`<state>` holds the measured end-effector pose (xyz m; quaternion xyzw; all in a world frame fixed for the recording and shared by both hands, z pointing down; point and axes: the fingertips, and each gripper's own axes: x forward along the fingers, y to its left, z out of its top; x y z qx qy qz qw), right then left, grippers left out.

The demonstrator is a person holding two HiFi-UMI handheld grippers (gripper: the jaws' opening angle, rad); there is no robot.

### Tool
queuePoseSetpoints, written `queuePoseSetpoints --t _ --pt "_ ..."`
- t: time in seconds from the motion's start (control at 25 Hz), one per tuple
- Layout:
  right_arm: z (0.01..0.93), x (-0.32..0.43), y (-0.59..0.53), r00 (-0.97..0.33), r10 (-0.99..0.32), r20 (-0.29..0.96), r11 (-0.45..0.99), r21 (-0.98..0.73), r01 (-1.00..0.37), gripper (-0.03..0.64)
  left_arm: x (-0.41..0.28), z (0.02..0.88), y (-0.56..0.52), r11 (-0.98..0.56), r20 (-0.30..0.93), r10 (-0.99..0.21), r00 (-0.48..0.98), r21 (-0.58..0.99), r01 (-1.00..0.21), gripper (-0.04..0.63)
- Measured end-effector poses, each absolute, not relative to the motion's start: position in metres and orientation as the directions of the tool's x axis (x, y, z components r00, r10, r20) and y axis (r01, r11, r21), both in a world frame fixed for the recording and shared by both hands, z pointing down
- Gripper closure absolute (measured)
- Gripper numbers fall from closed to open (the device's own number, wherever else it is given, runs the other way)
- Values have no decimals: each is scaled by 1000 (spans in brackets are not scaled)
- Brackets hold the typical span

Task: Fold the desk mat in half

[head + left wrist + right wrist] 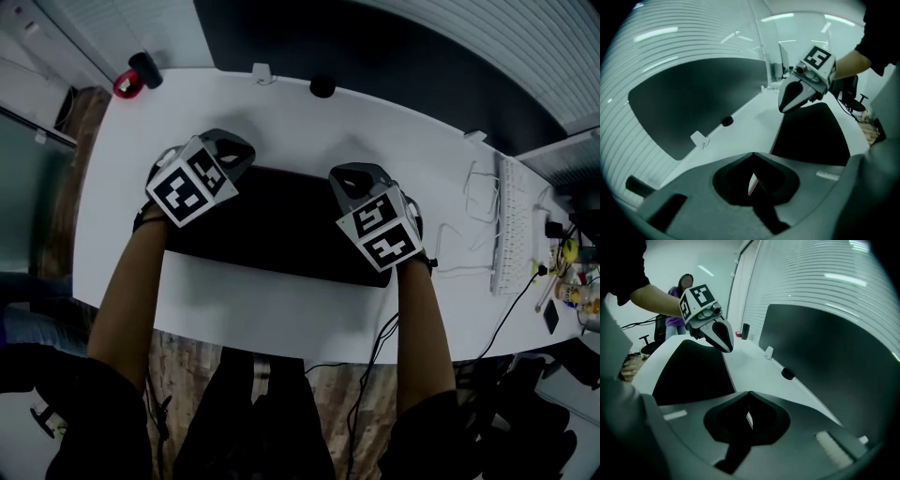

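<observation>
Fingers [693, 185] tight on mat [281, 230] (far edge)

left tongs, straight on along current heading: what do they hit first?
Most likely the white table, just beyond the desk mat edge that the left tongs are shut on. A small black round thing sits further on, slightly left. Depth is uncertain.

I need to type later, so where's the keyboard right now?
In the head view, the white keyboard lies at the right end of the table, to the right of the black desk mat.
</observation>
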<state>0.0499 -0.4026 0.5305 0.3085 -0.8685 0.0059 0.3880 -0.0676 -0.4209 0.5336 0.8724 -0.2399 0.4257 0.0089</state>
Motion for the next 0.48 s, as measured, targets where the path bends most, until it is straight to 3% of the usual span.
queuePoseSetpoints --t 0.32,0.48 --pt "516 44 -416 -491 -693 528 638 133 -758 609 -83 518 -439 -695 548 -631 549 -85 -714 612" --pt "506 51 -421 -466 -769 437 528 23 -849 609 -88 510 -439 -622 482 -702 524 -58 -781 612"
